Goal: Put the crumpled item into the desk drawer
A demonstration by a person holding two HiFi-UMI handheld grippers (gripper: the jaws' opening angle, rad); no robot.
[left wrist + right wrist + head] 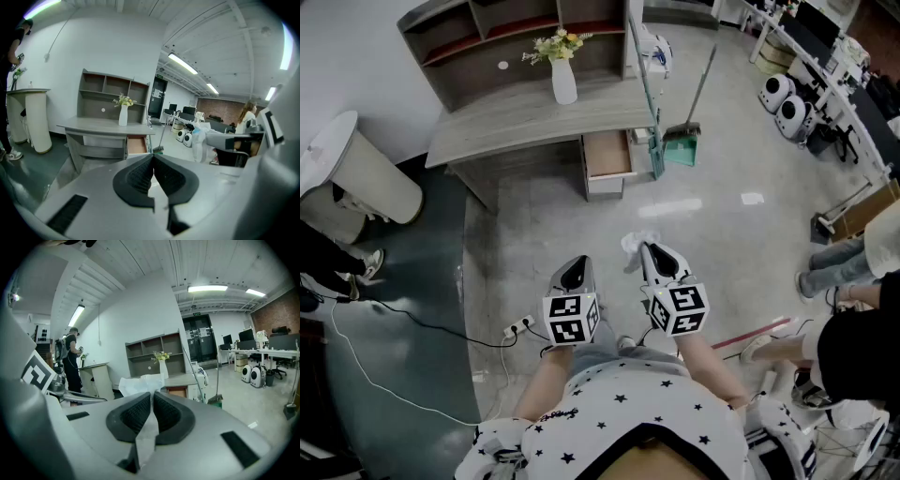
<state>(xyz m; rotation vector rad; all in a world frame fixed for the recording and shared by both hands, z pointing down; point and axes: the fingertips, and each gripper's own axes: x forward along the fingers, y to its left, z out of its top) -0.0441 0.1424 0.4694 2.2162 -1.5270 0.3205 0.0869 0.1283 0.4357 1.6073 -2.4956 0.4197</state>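
A crumpled white paper (636,245) sticks out from the tip of my right gripper (649,251), whose jaws are shut on it; in the right gripper view the paper (140,384) bulges above the closed pads and a strip trails down between them. My left gripper (575,273) hangs beside it with its jaws shut on nothing, as in the left gripper view (153,161). Both hover over the floor, some way short of the grey desk (525,122). The desk drawer (607,156) stands pulled open with a bare wooden bottom (137,145).
A white vase with flowers (563,75) stands on the desk below grey shelves (506,23). A broom and green dustpan (682,141) lean right of the drawer. A white bin (356,173) stands left, cables (441,328) cross the floor, and people (853,262) stand right.
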